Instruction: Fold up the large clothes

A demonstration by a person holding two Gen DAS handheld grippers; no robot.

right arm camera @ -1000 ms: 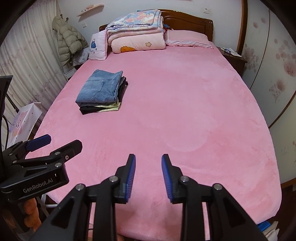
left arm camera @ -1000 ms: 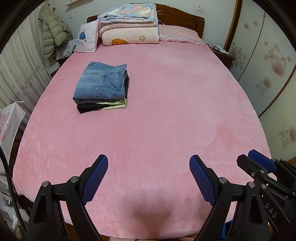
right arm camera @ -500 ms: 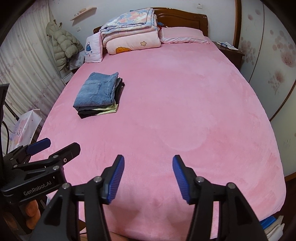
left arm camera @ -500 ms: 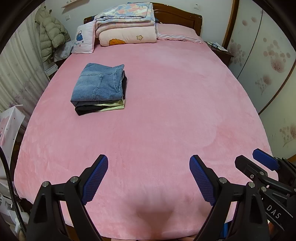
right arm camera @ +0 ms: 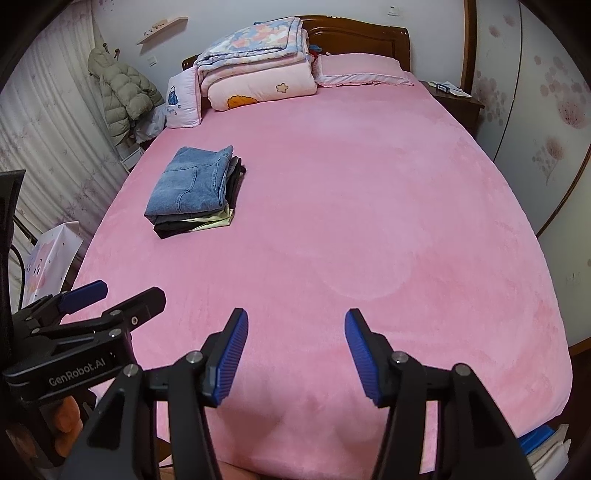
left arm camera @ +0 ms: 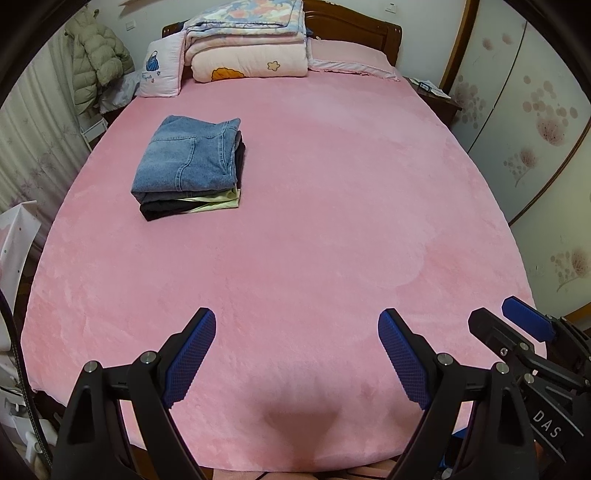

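Over the foot end of the bed (left arm camera: 332, 221), both grippers hang above the pink plush cover, side by side and angled down toward it. Left gripper (left arm camera: 296, 354) has its 2 blue-padded jaws spread wide with only bare cover between them. Right gripper (right arm camera: 294, 356) has just been opening; its jaws now stand apart too, though narrower than the left pair, and nothing lies between them.

The folded clothes stack (left arm camera: 190, 168) sits on the bed's left half, nearer the headboard (left arm camera: 354, 26) than the foot, well apart from both grippers. On top lies a folded pair of blue jeans (right arm camera: 192, 182), under it dark garments and a pale yellow-green piece whose edge pokes out at the side facing the bed's foot. The stack's long axis runs roughly from foot to headboard, tilted slightly toward the bed's middle at its far end; the rounded fold of the jeans faces the foot and left edge, while the layered open edges face the bed's middle.

At the headboard, folded quilts (left arm camera: 247, 44) are piled, with a small white cushion (left arm camera: 162, 70) to their left and a pink pillow (left arm camera: 351, 62) to their right. Left of the bed, a pale puffer coat (right arm camera: 125, 96) hangs by the curtain.
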